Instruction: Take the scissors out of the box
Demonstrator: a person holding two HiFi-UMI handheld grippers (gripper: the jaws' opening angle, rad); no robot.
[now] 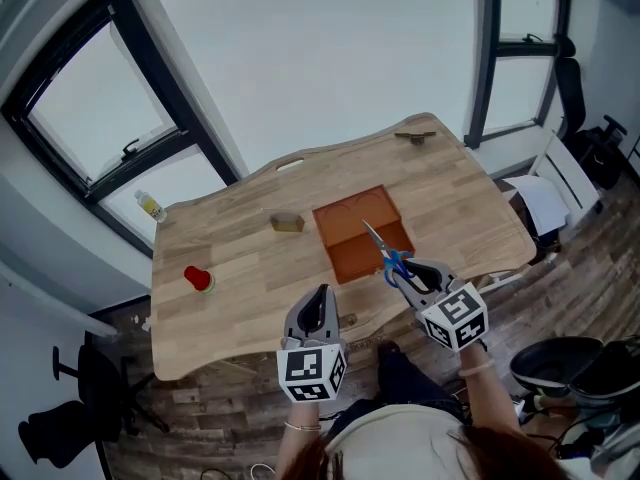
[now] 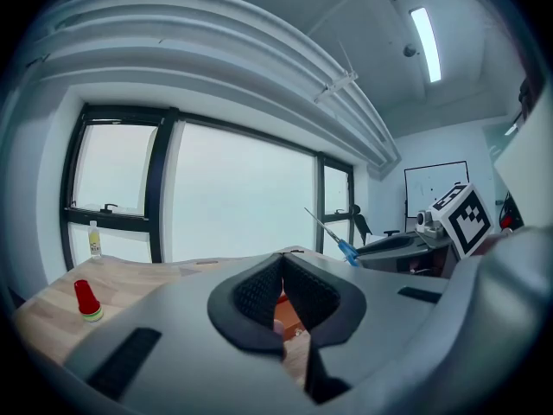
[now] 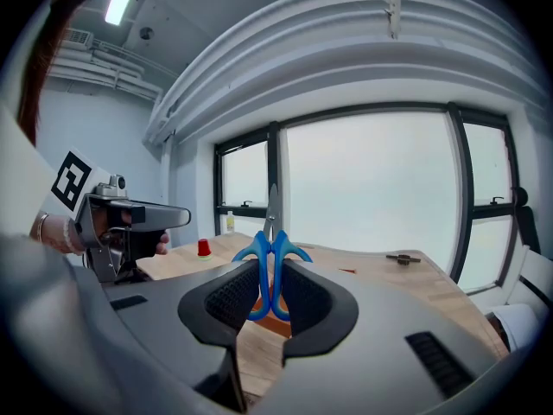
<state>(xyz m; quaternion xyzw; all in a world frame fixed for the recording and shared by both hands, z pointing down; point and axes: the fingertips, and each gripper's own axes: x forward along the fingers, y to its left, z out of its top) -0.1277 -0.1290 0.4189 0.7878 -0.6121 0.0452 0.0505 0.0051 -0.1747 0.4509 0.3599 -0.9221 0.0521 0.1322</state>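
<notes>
The left hand-held gripper (image 1: pixel 322 292) and right hand-held gripper (image 1: pixel 408 271) are grey with black ribbed pads (image 3: pixel 228 297). Each carries a white cube (image 1: pixel 310 372) of black square markers. The person wears a cream top (image 1: pixel 400 448) and thin bracelets (image 1: pixel 300 427).

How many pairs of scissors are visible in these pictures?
1. The scissors are clamped by their blue handles in the right gripper, above the near edge of the box. No others show.

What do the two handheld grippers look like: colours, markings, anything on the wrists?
The left gripper and right gripper are both grey plastic shells with black ribbed pads. Each carries a white cube printed with black square markers. No cables are visible. A thin band circles each wrist.
</notes>
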